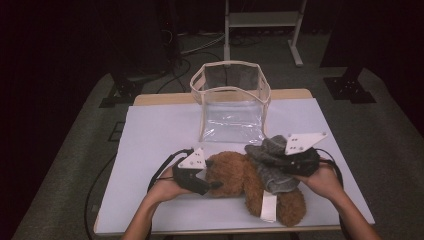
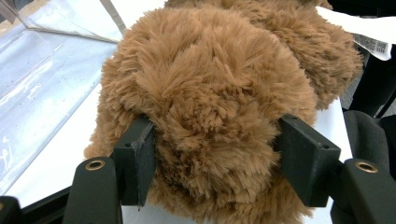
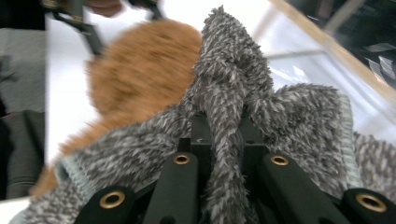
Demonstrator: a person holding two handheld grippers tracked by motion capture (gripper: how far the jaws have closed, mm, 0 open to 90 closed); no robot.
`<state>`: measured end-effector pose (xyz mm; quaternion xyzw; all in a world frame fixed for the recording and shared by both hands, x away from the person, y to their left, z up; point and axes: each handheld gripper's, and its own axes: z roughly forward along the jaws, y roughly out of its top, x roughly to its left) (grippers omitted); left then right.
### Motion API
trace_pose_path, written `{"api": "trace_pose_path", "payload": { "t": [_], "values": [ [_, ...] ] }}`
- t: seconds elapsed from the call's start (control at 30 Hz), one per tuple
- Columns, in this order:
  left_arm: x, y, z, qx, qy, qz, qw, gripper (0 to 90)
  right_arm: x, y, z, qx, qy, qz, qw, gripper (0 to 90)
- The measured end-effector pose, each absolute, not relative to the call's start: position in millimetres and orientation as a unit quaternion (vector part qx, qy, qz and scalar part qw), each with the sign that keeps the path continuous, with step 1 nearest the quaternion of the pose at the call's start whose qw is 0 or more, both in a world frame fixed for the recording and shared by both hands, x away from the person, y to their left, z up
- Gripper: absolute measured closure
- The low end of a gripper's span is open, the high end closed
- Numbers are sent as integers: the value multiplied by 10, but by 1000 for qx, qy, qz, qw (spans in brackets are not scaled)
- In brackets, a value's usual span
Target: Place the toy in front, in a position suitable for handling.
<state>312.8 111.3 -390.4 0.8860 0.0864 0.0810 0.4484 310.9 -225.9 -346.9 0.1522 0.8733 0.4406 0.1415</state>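
Low in the frame, the left gripper [image 1: 209, 184] clamped the brown teddy bear [image 1: 235, 175] while the right gripper [image 1: 270, 161] pinched its grey garment [image 1: 272, 170], and dressing looked barely begun, the clear bag [image 1: 231, 102] above centre unused

A white tabletop [image 1: 150, 150] carries it all, its pale wooden edge showing along the far side. At the far centre stands a clear plastic bag [image 1: 231, 100], open at the top. Near the front edge lies a brown teddy bear [image 1: 235, 177], a grey fuzzy cloth [image 1: 272, 167] draped over it.
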Motion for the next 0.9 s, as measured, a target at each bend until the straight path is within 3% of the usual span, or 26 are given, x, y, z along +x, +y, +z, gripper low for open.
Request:
{"api": "trace_pose_path", "payload": {
  "t": [0.13,0.3,0.43,0.9],
  "values": [
    [3150,1126,-3836,887,88,87,445,321,3134,-2371,-3531,175,869,446,123,805],
    [3178,1119,-3676,877,84,84,466,289,3054,-2213,-3601,152,867,463,105,808],
    [3229,953,-3699,891,71,69,442,231,2949,-2079,-3570,122,872,462,109,807],
    [3130,998,-3806,904,65,73,417,299,2640,-2698,-3609,168,852,479,127,804]
  ]
}}
